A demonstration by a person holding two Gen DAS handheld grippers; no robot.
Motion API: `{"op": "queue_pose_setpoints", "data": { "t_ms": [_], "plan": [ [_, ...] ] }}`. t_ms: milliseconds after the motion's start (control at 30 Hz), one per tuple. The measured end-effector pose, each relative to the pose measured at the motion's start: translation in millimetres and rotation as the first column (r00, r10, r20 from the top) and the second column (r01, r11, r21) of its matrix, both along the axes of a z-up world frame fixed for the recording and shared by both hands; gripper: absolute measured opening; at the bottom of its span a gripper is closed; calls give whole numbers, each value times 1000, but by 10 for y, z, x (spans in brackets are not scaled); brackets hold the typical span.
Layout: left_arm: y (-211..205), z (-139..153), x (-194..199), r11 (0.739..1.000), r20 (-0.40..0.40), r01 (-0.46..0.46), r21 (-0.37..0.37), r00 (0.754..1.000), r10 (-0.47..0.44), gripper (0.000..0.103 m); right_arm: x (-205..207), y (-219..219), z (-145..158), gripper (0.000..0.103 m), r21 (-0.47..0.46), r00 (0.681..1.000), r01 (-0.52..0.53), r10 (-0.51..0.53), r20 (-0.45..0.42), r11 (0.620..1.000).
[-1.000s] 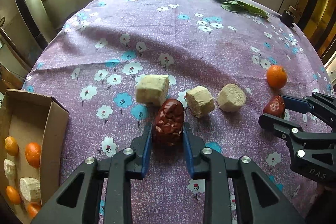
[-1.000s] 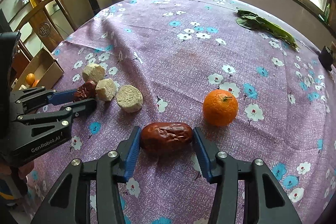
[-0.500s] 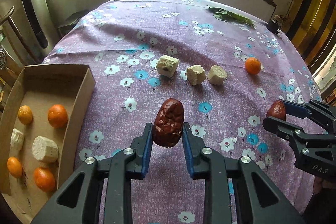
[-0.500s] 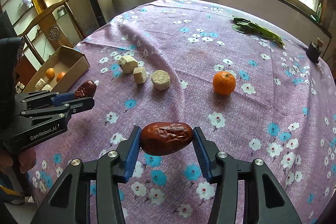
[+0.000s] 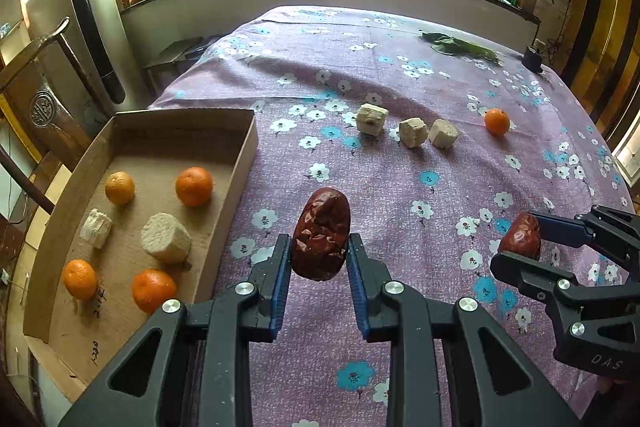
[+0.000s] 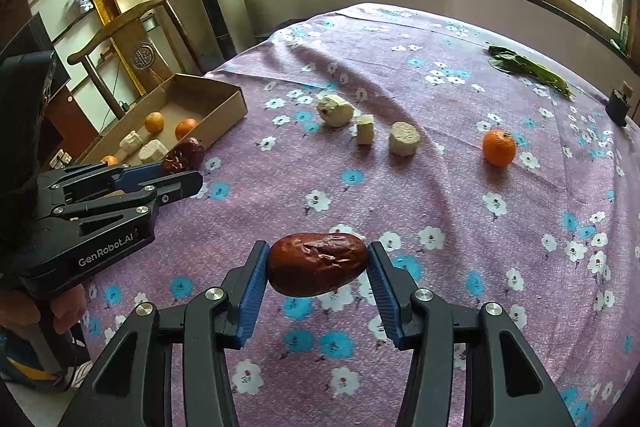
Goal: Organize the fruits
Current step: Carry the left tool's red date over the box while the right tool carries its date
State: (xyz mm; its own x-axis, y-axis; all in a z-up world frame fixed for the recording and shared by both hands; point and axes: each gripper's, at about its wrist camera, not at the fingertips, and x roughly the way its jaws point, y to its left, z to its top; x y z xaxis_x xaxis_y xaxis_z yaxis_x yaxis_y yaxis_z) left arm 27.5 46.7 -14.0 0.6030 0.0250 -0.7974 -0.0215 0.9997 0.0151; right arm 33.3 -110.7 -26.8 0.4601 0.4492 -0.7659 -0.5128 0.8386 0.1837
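My left tongs [image 5: 319, 259] and right tongs [image 6: 318, 267] each squeeze a red date, the box [image 5: 240, 163] at the table's left edge holds some fruit, and four pieces wait.

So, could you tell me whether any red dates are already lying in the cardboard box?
No, the cardboard box holds only oranges and pale chunks; no red date lies in it.

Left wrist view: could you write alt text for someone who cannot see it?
A hand-held gripper grips a wrinkled red date above a purple floral tablecloth. To the left, a cardboard box holds oranges and pale chunks. At right, a second hand-held gripper holds another date; three pale chunks and one orange lie beyond.
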Motion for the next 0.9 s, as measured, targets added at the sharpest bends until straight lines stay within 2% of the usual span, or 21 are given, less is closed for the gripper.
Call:
{"op": "queue_pose_setpoints", "data": {
  "t_ms": [567,900],
  "plan": [
    [685,131,-342,992,44,-123,-7,991,123,26,-274,841,223,54,-22,984,-171,172,53,985],
    [1034,121,-477,984,37,-176,-7,984,176,26,-332,1224,256,54,-46,966,-250,252,63,967]
  ]
}}
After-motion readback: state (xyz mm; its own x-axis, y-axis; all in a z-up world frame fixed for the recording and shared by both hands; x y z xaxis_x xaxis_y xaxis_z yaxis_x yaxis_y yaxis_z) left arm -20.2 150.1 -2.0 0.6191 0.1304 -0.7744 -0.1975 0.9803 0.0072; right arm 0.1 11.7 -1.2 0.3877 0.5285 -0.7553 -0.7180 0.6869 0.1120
